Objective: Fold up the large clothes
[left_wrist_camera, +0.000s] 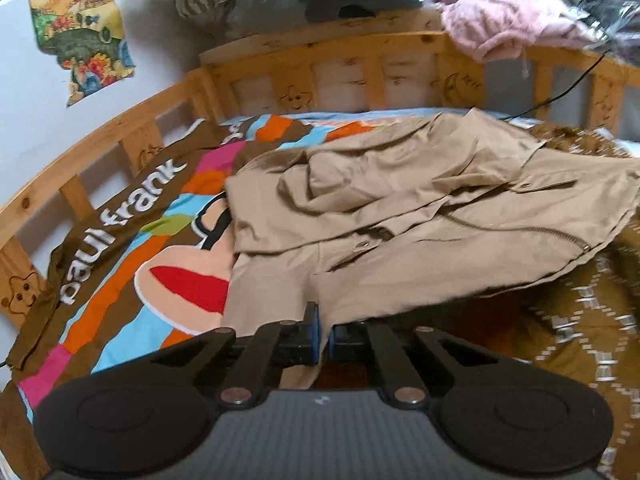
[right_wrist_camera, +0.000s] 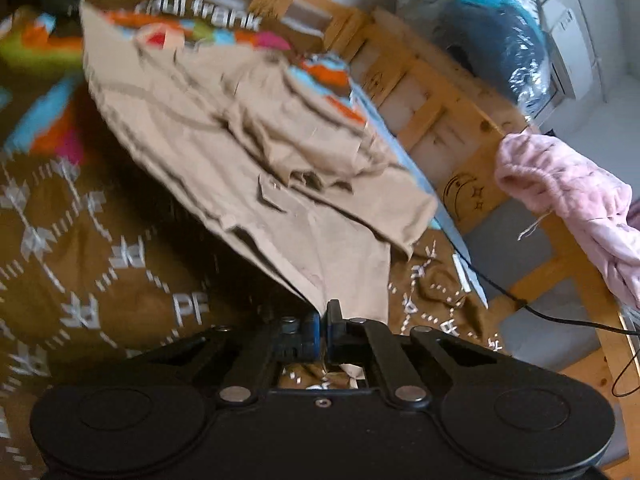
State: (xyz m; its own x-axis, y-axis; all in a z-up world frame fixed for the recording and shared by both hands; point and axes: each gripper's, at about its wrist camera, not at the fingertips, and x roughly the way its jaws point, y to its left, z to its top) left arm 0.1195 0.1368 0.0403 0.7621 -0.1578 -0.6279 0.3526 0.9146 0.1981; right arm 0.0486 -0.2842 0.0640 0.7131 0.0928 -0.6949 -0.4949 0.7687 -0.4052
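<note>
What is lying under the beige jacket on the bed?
Under the jacket lies a colourful monkey blanket on one side and a brown patterned blanket on the other. Where the two blankets meet is covered by the jacket.

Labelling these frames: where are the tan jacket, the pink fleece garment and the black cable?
tan jacket (left_wrist_camera: pixel 420 208), left wrist view, its rumpled middle.
pink fleece garment (right_wrist_camera: pixel 580 196), right wrist view, the fold draped over the rail.
black cable (right_wrist_camera: pixel 560 317), right wrist view, mid-run.

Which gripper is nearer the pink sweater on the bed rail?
Right. The right gripper sits below-left of the pink sweater, which looms close; from the left gripper the sweater lies far across the bed.
</note>
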